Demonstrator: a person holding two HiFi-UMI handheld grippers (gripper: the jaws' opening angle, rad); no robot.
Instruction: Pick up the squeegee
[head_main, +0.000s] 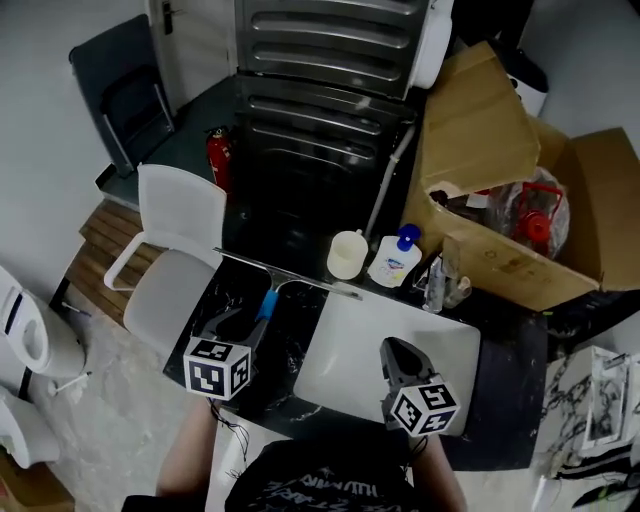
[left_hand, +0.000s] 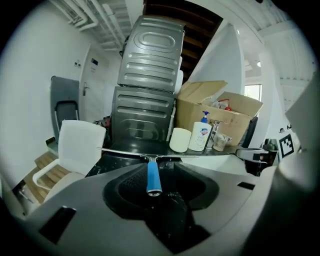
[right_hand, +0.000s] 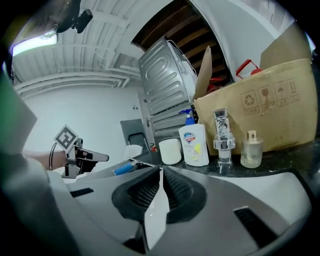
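The squeegee (head_main: 268, 302) lies on the black counter (head_main: 500, 400), left of the white sink (head_main: 345, 350). It has a blue handle (left_hand: 152, 175) and a long metal blade (left_hand: 135, 152) across its far end. My left gripper (head_main: 243, 320) is at the handle's near end with its jaws open; the handle lies between them and the pads do not press on it. My right gripper (head_main: 396, 352) hovers over the sink with its jaws shut and nothing in them. In the right gripper view the blue handle (right_hand: 122, 169) shows at the left, beside the left gripper (right_hand: 75, 152).
Behind the sink stand a white cup (head_main: 347, 254), a soap pump bottle (head_main: 395, 260), a chrome faucet (head_main: 437, 282) and a small glass bottle (right_hand: 251, 149). An open cardboard box (head_main: 520, 200) is at the right. A white chair (head_main: 175, 250) stands left of the counter and grey stacked machines (head_main: 320, 90) behind it.
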